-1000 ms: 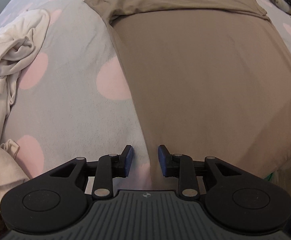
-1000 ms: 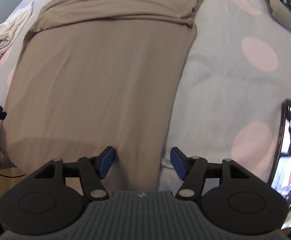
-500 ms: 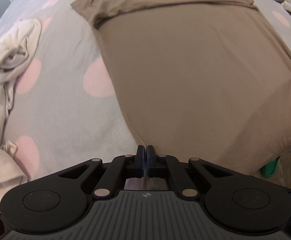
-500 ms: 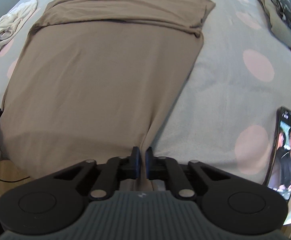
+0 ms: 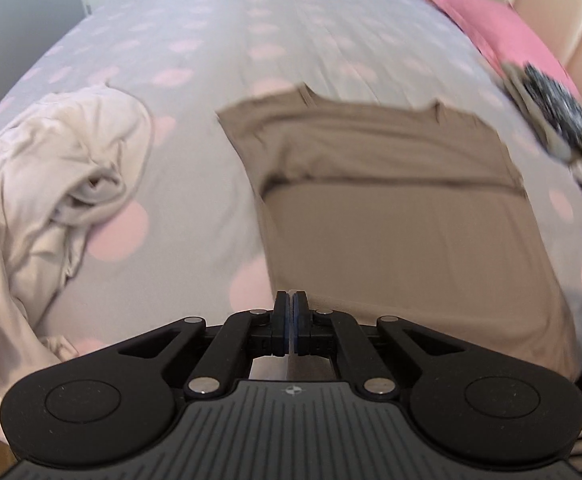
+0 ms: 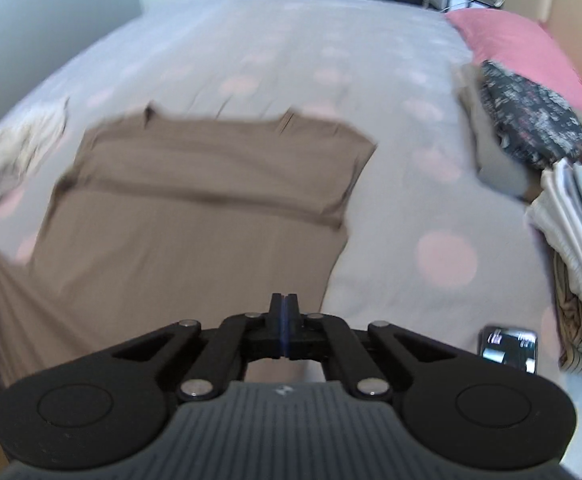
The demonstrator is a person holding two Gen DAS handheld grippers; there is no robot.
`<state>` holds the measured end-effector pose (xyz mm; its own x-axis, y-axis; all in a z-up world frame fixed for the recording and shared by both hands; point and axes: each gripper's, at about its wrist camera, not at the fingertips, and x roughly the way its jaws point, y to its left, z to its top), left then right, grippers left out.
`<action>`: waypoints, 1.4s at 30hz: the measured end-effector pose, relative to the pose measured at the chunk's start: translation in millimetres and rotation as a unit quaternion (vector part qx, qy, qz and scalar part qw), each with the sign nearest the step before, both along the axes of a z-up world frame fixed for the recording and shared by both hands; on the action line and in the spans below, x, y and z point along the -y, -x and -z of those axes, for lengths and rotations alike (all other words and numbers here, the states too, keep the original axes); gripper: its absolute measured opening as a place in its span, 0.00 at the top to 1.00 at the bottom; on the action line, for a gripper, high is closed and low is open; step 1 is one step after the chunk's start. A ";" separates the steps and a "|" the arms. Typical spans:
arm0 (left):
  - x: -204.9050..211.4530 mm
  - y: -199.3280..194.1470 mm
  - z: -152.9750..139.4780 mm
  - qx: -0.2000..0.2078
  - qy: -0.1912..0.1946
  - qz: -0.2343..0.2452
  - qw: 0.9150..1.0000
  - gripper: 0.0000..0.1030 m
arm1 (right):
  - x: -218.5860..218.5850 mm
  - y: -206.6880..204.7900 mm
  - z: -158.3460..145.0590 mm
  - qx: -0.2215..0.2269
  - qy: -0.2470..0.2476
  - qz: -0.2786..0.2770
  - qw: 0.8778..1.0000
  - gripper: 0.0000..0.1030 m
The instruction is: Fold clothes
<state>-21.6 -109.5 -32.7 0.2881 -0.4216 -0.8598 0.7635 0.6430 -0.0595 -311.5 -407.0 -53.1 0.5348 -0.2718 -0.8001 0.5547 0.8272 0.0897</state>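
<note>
A brown T-shirt (image 5: pixel 403 216) lies spread on the bed, its sleeves folded in across the top. My left gripper (image 5: pixel 290 300) is shut on the shirt's near left hem corner, and the cloth rises from the bed to its pads. In the right wrist view the same brown T-shirt (image 6: pixel 195 216) stretches ahead, and my right gripper (image 6: pixel 284 303) is shut on its near right hem corner. Brown cloth shows under both pairs of jaws. Both gripped corners hang lifted above the bedsheet.
The grey bedsheet (image 5: pixel 195 32) with pink dots covers the bed. A crumpled cream garment (image 5: pixel 51 200) lies left of the shirt. At the right sit a dark patterned cloth (image 6: pixel 531 116), a stack of folded clothes (image 6: pixel 575 260), a pink pillow (image 6: pixel 519 44) and a phone (image 6: pixel 509 346).
Both grippers closed on the shirt's hem corners, then rose and tilted up. The near hem has lifted off the bed, and far more of the bed shows.
</note>
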 end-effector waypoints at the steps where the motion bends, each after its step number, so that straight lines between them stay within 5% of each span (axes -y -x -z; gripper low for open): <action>1: 1.7 -3.4 -0.5 0.001 0.000 -0.003 1.000 1.00 | 5.5 -1.1 0.6 0.003 -0.014 0.005 1.000 1.00; 5: 7.0 -3.7 10.1 -0.011 -0.033 0.016 0.999 1.00 | 8.1 -5.1 23.2 -0.016 -0.080 -0.002 0.997 0.90; 7: 6.5 -1.0 17.2 -0.010 -0.045 0.019 0.999 1.00 | 2.3 -3.6 37.4 -0.039 -0.100 -0.005 0.994 0.60; 11: 2.7 2.2 30.8 -0.016 -0.062 0.020 0.998 1.00 | -5.2 -1.7 60.9 -0.090 -0.122 -0.003 0.988 0.47; 19: 4.1 3.0 47.8 -0.017 -0.094 0.019 0.995 1.00 | -16.2 2.0 84.6 -0.135 -0.156 -0.029 0.978 0.37; 21: 5.5 4.0 50.8 -0.014 -0.102 0.022 0.994 1.00 | -23.1 2.0 84.2 -0.137 -0.157 -0.042 0.977 0.39; 25: 7.6 5.3 53.4 -0.010 -0.108 0.023 0.994 1.00 | -29.2 0.5 82.7 -0.140 -0.142 -0.050 0.979 0.86; 27: 8.2 5.6 52.2 -0.006 -0.105 0.020 0.994 1.00 | -27.9 1.2 80.9 -0.133 -0.143 -0.042 0.980 0.97; 42: 29.4 -14.6 1.0 0.073 -0.047 -0.018 0.996 1.00 | 0.2 -21.5 19.8 -0.040 -0.036 -0.004 0.999 0.97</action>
